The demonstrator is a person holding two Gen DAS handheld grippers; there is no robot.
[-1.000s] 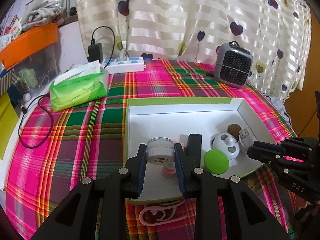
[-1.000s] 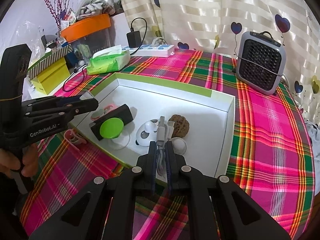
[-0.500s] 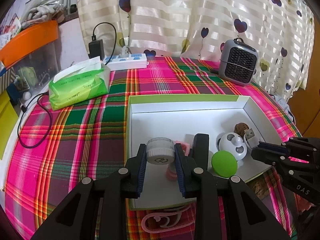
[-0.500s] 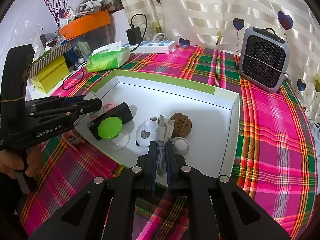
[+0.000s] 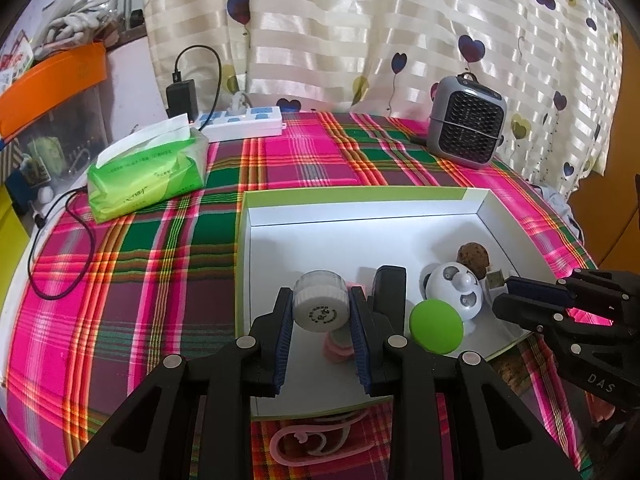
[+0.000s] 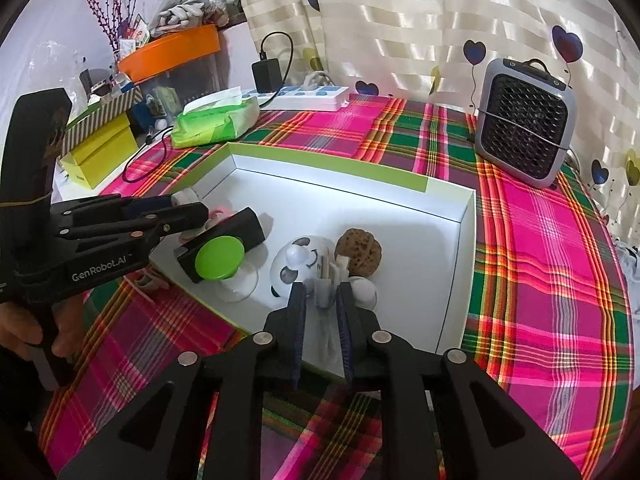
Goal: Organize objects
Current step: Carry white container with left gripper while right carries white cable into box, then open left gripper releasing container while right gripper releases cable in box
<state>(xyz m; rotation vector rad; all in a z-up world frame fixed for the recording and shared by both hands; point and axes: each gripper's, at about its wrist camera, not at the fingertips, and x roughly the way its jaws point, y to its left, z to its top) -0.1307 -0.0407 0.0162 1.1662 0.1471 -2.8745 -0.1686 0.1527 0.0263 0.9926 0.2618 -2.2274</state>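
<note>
A white box with green rim lies on the plaid table. My left gripper is shut on a small round white jar, held above the box's near-left part, over a pink item. My right gripper is shut on a white USB cable, over the box's near edge; the cable's plug shows in the left wrist view. In the box lie a black block, a green round disc, a panda toy and a walnut.
A pink hook-shaped clip lies on the cloth before the box. A green tissue pack, a power strip and a grey fan heater stand at the back. Yellow and orange boxes crowd the left edge.
The right gripper's fingers have parted a little around the cable. The left gripper with the jar has drawn back slightly; the box looks a bit farther.
</note>
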